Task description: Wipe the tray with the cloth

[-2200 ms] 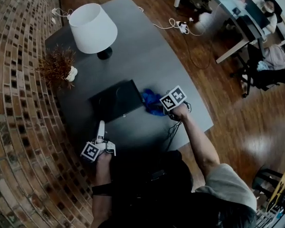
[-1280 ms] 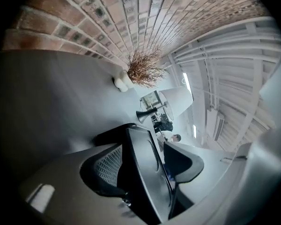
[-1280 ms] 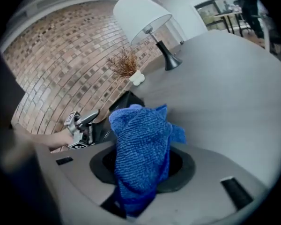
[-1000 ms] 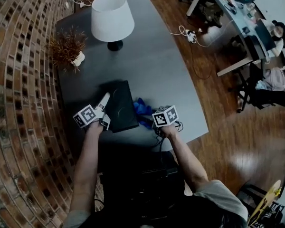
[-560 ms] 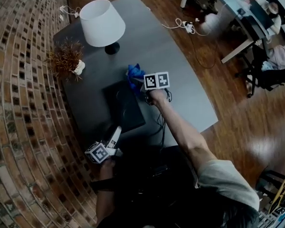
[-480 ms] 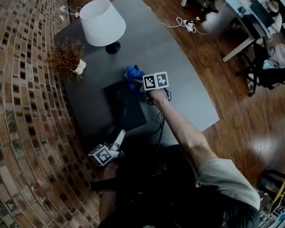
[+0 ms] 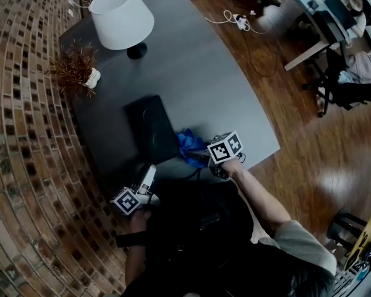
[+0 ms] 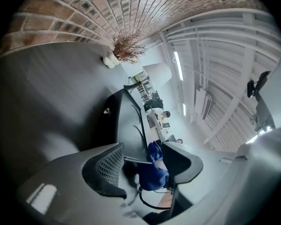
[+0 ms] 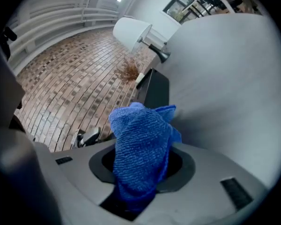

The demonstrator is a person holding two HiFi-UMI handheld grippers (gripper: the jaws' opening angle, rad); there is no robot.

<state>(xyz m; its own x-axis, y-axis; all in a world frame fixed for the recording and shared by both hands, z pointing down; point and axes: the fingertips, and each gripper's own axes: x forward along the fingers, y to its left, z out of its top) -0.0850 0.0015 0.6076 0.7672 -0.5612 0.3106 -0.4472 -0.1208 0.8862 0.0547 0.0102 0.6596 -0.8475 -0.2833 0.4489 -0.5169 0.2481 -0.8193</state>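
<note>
Left gripper [image 7: 149, 173]: low at left, close to torso, marker cube facing up toward head camera, jaws pointing away from body. Jaws apart, have just been closing; nothing gripped between pads. Left forearm [image 7: 131, 252]: tucked close to body, wrist strap visible. Right gripper [image 7: 202, 155]: ahead of torso, tilted slightly down, pointing leftward. Jaws clamped on blue cloth [image 9: 140, 139], which bunches out past tips. Right arm [image 7: 263, 200]: bare, partly extended, elbow bent. 2 grippers well apart.

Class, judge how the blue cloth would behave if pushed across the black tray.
Probably floppy: the cloth bunches and folds in the right gripper. Likely light, standing up from one pinch. Its looped weave should drag, not slide, on the tray.
</note>
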